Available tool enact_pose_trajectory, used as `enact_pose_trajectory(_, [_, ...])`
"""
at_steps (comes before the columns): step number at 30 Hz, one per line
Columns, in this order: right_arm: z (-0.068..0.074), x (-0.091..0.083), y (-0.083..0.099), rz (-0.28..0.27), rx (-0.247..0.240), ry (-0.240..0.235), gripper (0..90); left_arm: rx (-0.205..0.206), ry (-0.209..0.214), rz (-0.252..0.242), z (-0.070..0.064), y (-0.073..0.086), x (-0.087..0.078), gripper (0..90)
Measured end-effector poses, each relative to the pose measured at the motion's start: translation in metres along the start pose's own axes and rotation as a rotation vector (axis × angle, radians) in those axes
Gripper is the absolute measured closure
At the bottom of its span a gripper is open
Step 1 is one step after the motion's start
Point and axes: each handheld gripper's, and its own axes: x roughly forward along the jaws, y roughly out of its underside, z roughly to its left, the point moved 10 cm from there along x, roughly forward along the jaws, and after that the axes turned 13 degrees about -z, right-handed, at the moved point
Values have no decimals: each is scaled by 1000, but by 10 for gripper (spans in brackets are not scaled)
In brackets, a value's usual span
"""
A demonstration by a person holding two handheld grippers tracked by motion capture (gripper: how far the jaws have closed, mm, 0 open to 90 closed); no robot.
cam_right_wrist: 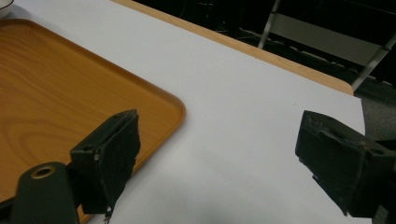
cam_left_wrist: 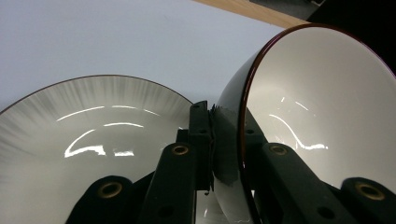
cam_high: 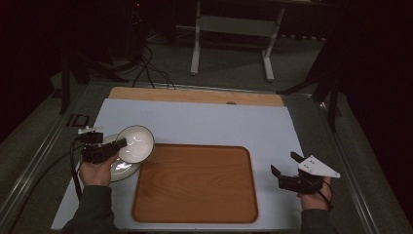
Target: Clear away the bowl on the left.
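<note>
Left gripper (cam_high: 117, 145) clamped on the rim of a tilted white bowl with dark outside (cam_high: 136, 143), lifted above a grey-streaked white plate (cam_high: 122, 169) at the table's left, just left of the bare wooden tray (cam_high: 195, 183), right gripper (cam_high: 283, 165) spread wide over white tabletop (cam_high: 204, 124) right of the tray.

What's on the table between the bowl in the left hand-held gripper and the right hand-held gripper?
In the high view, the wooden tray lies between the bowl and the right hand-held gripper, nothing on it.
</note>
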Motion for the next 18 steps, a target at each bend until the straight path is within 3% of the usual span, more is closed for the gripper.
enact_pose_trajectory(18, [0, 0, 0, -2, 1, 0, 137, 32, 17, 16, -14, 4, 6, 819])
